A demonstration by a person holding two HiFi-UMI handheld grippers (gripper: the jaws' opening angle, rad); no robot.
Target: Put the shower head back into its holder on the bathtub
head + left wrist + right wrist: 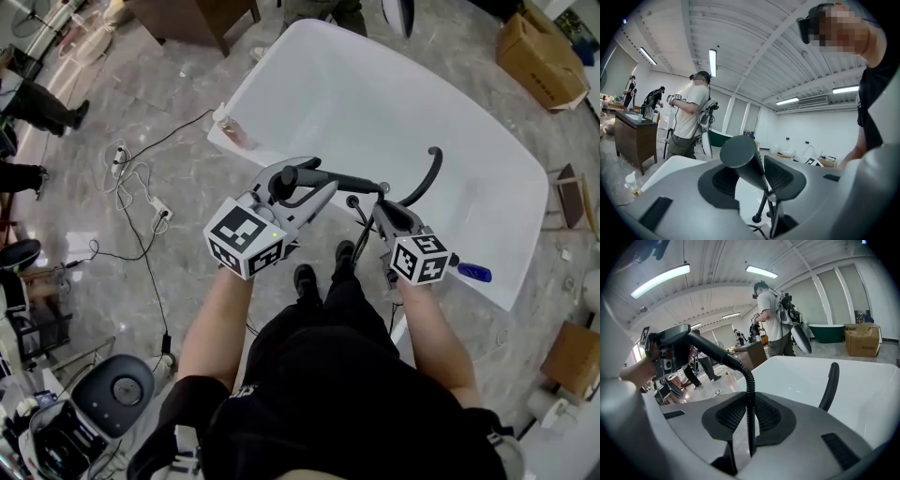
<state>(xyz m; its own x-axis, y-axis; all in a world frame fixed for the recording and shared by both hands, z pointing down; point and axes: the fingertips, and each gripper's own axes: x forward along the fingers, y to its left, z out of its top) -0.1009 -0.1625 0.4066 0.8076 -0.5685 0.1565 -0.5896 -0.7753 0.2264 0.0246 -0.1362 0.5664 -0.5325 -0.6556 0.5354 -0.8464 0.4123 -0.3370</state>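
The shower head [349,183] is in the air just over the near rim of the bathtub [375,103]. Its dark handle is clamped between the jaws of the left gripper [309,183], and the right gripper [380,216] is closed narrowly on the ribbed hose [749,399] a little below it. I judge the head to be stiff, smooth and rather light, so the handle is the good place to hold it, but the springy hose may pull it sideways; the holder itself I cannot make out with certainty near the curved black spout [427,178].
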